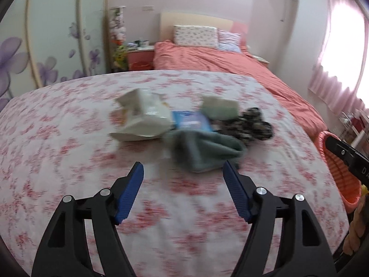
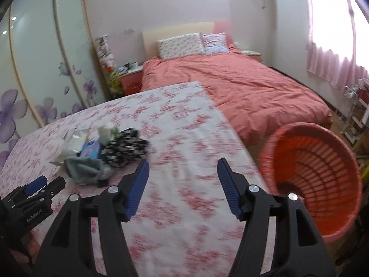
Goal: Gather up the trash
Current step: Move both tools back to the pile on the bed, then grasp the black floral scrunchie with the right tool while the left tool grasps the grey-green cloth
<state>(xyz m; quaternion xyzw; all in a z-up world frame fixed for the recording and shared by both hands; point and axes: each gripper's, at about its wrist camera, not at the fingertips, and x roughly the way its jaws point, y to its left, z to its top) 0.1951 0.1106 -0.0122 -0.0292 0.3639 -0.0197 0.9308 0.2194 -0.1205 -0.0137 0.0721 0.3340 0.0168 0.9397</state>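
Note:
A pile lies on the floral-covered table (image 1: 69, 161): a crumpled white bag (image 1: 145, 117), a blue packet (image 1: 191, 120), a pale green box (image 1: 220, 108), a grey-green cloth (image 1: 207, 152) and a black-and-white patterned cloth (image 1: 249, 124). My left gripper (image 1: 183, 168) is open and empty, just short of the grey-green cloth. My right gripper (image 2: 183, 164) is open and empty over the table (image 2: 184, 207), right of the pile (image 2: 103, 152). An orange basket (image 2: 322, 173) stands beside the table's right edge; its rim shows in the left wrist view (image 1: 334, 161).
A bed with a coral cover (image 2: 242, 87) lies beyond the table. A wardrobe with purple flowers (image 2: 46, 69) is at the left, a nightstand (image 1: 140, 57) by the bed. Pink curtains (image 1: 334, 69) hang at the right. The left gripper also shows in the right wrist view (image 2: 41, 187).

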